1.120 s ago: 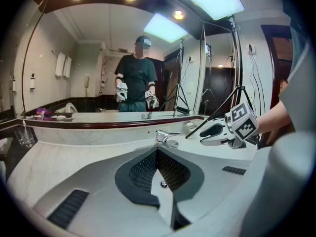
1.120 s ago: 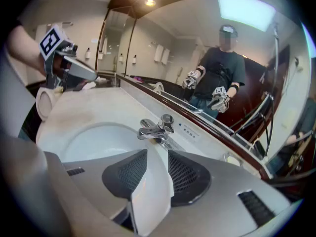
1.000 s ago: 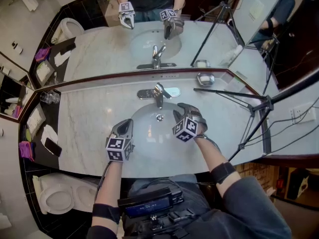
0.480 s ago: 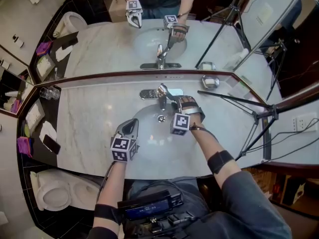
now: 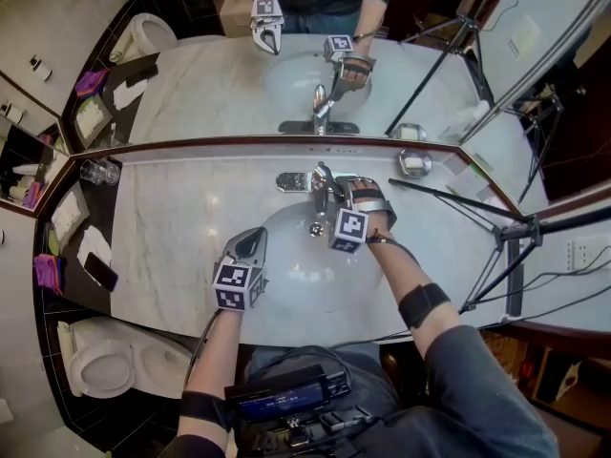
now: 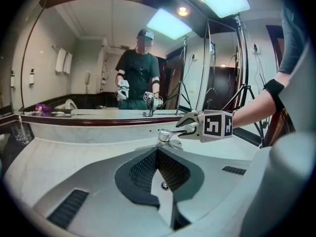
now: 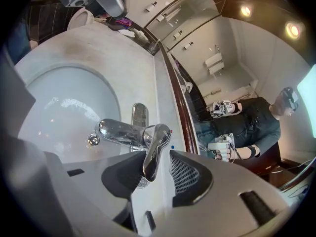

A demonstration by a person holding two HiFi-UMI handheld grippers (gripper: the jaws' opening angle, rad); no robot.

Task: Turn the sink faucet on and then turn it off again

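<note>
Faucet lever [image 7: 155,147] stands between parted, just-narrowing jaws of right gripper [image 7: 153,160]; left gripper [image 6: 157,153] closed.

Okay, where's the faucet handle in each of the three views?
Head view: faucet handle upper centre, behind the basin.
Left gripper view: faucet handle at centre, below the mirror ledge.
Right gripper view: faucet handle just below centre.
Shared landmark: the dark red mirror ledge.

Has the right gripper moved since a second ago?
Yes. The right gripper moved from over the basin up to the faucet; its open jaws straddle the lever.
</note>
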